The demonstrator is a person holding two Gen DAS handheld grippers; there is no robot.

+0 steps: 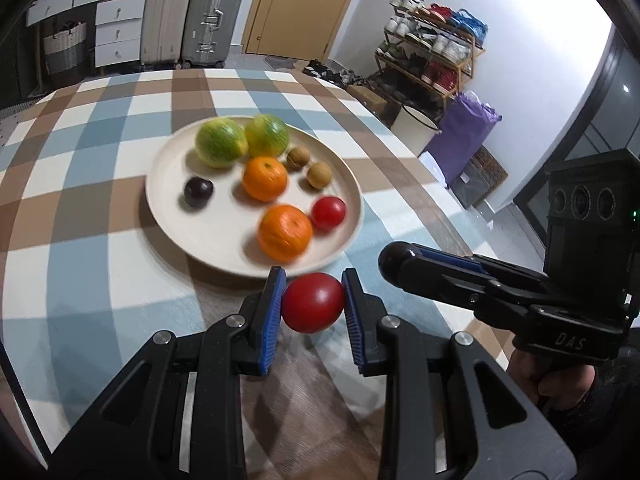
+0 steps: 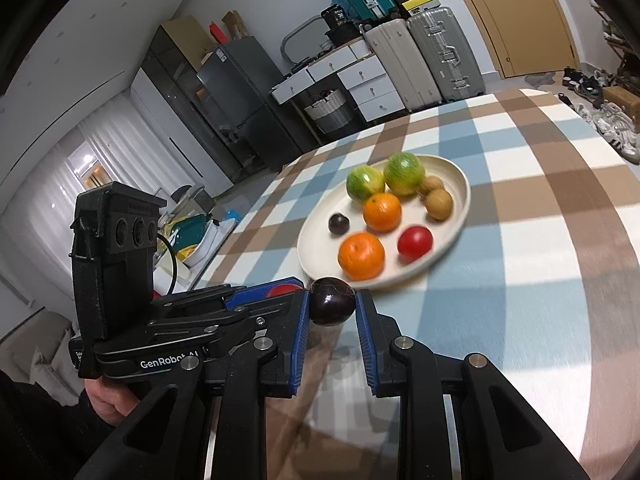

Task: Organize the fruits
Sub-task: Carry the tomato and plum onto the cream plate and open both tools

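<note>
My left gripper (image 1: 313, 305) has its fingers clamped on a red tomato (image 1: 313, 303), just short of the plate (image 1: 176, 220) rim; my right gripper (image 2: 332, 307) pinches a dark plum (image 2: 333, 301) beside it. Both look soft, smooth and bruisable, so I grip lightly across their middles.

White walls enclose the room. A tan wooden door (image 1: 298, 4) stands at the far side, with two upright suitcases (image 1: 192, 16) beside it, then a white chest of drawers (image 1: 118, 26) and a woven basket (image 1: 64, 50). A shoe rack (image 1: 430, 56) lines the wall past the door. A dark refrigerator (image 2: 240, 96) stands further along. Sheer curtains (image 2: 52, 184), blurred, probably cover a bright window.
</note>
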